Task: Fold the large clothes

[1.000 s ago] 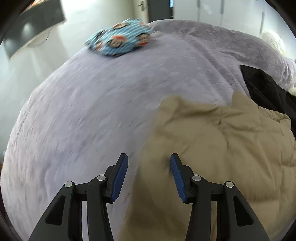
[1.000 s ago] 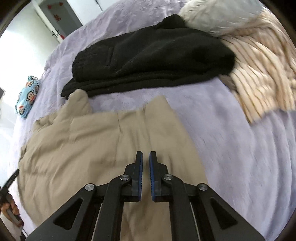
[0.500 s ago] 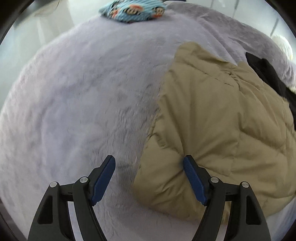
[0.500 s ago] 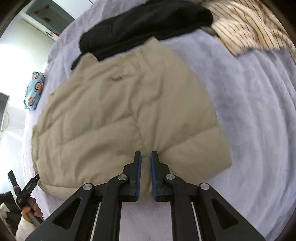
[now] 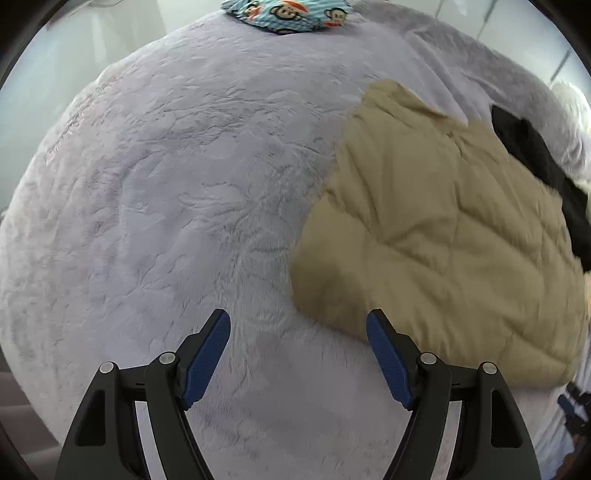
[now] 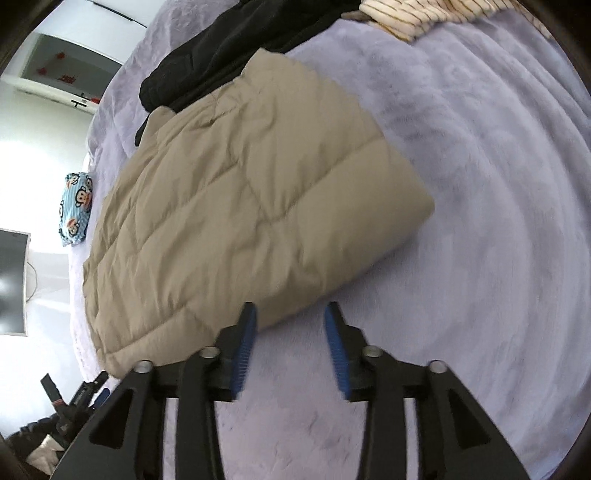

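A tan quilted jacket point(image 5: 439, 236) lies folded on the lilac plush bed cover point(image 5: 177, 192); it also shows in the right wrist view point(image 6: 243, 206). My left gripper point(image 5: 299, 354) is open and empty, above the cover just near the jacket's near left corner. My right gripper point(image 6: 290, 350) is open and empty, just off the jacket's near edge. Neither gripper touches the jacket.
A black garment point(image 6: 229, 51) lies beyond the jacket, also at the right in the left wrist view point(image 5: 546, 173). A striped cream garment point(image 6: 417, 14) lies at the far right. A blue cartoon-print pillow point(image 5: 288, 14) sits at the far end. The bed's edge is at left point(image 6: 79, 354).
My right gripper has opened and let go of the jacket. Both grippers have drawn back from it. The jacket now lies folded over and flat.
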Demonstrator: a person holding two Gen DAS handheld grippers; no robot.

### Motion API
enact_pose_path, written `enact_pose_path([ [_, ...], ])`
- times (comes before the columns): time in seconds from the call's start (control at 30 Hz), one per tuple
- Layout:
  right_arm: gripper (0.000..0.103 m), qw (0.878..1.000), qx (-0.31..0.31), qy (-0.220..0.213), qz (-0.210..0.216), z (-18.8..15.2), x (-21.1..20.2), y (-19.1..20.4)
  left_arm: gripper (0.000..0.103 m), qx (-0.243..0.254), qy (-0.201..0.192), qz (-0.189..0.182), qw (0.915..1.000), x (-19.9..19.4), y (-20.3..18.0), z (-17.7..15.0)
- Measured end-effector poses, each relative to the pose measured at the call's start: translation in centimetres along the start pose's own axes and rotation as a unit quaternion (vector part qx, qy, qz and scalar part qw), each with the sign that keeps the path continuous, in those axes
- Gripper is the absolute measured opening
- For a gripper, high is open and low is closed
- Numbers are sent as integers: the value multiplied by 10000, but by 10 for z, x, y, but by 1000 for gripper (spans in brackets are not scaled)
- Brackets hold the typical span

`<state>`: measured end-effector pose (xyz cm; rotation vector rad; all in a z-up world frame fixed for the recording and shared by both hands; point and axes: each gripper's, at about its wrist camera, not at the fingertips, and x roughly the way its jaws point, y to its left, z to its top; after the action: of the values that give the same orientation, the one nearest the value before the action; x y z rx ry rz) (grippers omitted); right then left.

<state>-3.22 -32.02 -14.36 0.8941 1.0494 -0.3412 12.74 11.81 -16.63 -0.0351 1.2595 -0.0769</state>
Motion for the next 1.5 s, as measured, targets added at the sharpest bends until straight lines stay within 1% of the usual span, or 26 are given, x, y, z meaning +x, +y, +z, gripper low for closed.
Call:
enact_pose_path([
  [0.07,55,10000,15,37,26,-7,-2,2,77,102,113,-36,9999,-2,-6,-8],
  [0.13,67,9999,54,84,95,-13,-2,7,77,159,176,-75,9997,-2,-12,-13],
  [0.17,69,9998,71,100,124,-14,-1,8,77,187,193,-77,9996,-1,-15,-12],
  [0.2,70,9998,88,118,157,-17,-1,10,81,216,213,-75,9995,0,-19,-11],
  [0.23,70,9997,92,137,164,-17,1,11,90,227,233,-74,9994,0,-22,-12],
  [0.27,70,9996,111,172,169,-22,1,10,103,221,231,-77,9995,0,-22,-10],
  [0.3,70,9996,131,204,175,-24,4,11,103,207,177,-70,9996,-2,-23,-11],
  [0.37,70,9992,181,293,198,-25,10,12,103,257,191,-100,9994,-3,-27,-9],
  [0.43,75,9989,219,349,227,-23,15,14,103,258,204,-83,9994,-1,-29,-9],
  [0.57,76,9985,268,349,340,-21,20,18,103,280,227,-65,9993,3,-32,-4],
  [0.6,87,9981,272,332,451,-19,21,20,103,277,239,-67,9993,4,-32,-3],
  [0.7,91,9957,314,319,810,-14,25,26,103,268,286,-78,9992,11,-31,2],
  [0.73,103,9950,328,342,881,-12,27,28,103,267,301,-80,9992,10,-33,1],
  [0.8,103,9936,370,345,1012,-8,33,32,103,273,330,-91,9990,13,-34,2],
  [0.93,103,9917,521,395,1105,-6,42,31,103,285,308,-145,9990,14,-36,2],
  [1.03,103,9908,624,385,1136,-7,46,27,103,178,278,-265,9991,15,-33,3],
  [1.13,103,9886,795,362,1224,-8,47,21,103,-6,385,-316,9988,24,-25,5],
  [1.17,103,9879,812,421,1256,-7,48,20,103,-106,481,-471,9977,28,-21,6],
  [1.2,103,9873,823,468,1279,-6,49,19,103,-258,609,-766,9949,33,-17,7],
  [1.27,103,9856,870,501,1358,-1,50,16,103,-549,633,-1162,9897,34,-10,7],
  [1.33,103,9827,936,488,1522,4,52,14,103,-743,525,-1709,9811,30,-7,9],
  [1.37,103,9803,1002,478,1636,6,53,12,103,-794,484,-1914,9771,29,-6,10],
  [1.43,103,9746,1162,446,1860,10,57,9,103,-946,440,-2374,9658,33,-5,15],
  [1.47,103,9713,1264,430,1970,12,60,8,103,-988,459,-2479,9626,36,-4,17],
  [1.5,103,9684,1348,415,2056,14,62,6,103,-1142,480,-2512,9600,44,0,19],
])
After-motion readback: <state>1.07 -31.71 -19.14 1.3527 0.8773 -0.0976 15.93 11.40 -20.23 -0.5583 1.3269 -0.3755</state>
